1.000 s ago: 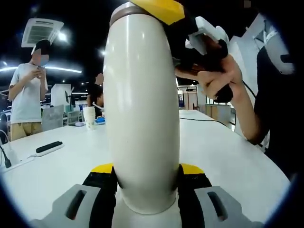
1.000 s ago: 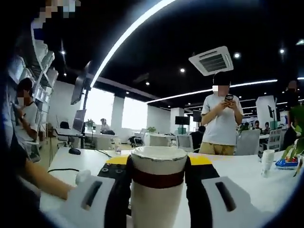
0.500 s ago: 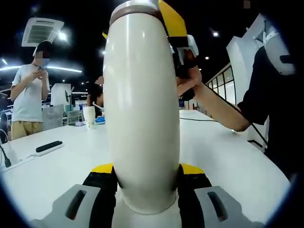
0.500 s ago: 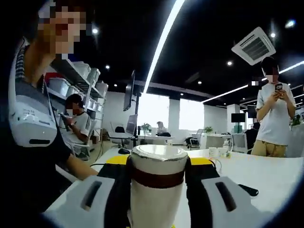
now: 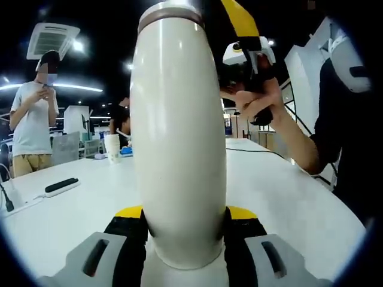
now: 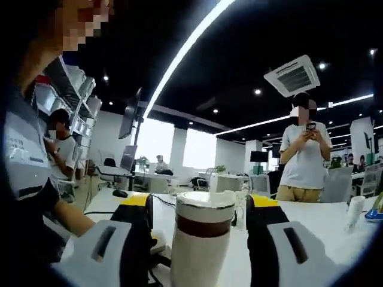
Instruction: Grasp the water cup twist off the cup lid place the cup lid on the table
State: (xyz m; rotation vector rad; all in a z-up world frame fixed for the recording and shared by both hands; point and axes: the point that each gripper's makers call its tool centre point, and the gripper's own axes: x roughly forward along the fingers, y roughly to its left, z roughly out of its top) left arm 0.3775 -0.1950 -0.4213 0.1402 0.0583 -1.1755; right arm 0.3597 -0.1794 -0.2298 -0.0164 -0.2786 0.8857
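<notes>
A tall cream water cup (image 5: 178, 137) stands upright between my left gripper's (image 5: 185, 213) yellow-tipped jaws, which are shut on its lower body. Its lid (image 6: 202, 222), cream with a brown band, sits on top of the cup (image 5: 170, 12). In the right gripper view my right gripper (image 6: 197, 203) stands open around the lid, with a gap on each side between jaw and lid. The right gripper (image 5: 242, 36) also appears in the left gripper view, held by a hand (image 5: 257, 101) up beside the cup's top.
The white table (image 5: 287, 197) stretches ahead. A paper cup (image 5: 112, 148) and a black bar-shaped device (image 5: 61, 185) lie at the far left. A person (image 5: 33, 119) stands beyond the table, looking at a phone. My holder's arm and dark sleeve fill the right side.
My right gripper's jaws, which pressed on the lid before, have spread apart. The right gripper view has swung round the lid. The left gripper and cup have stayed still.
</notes>
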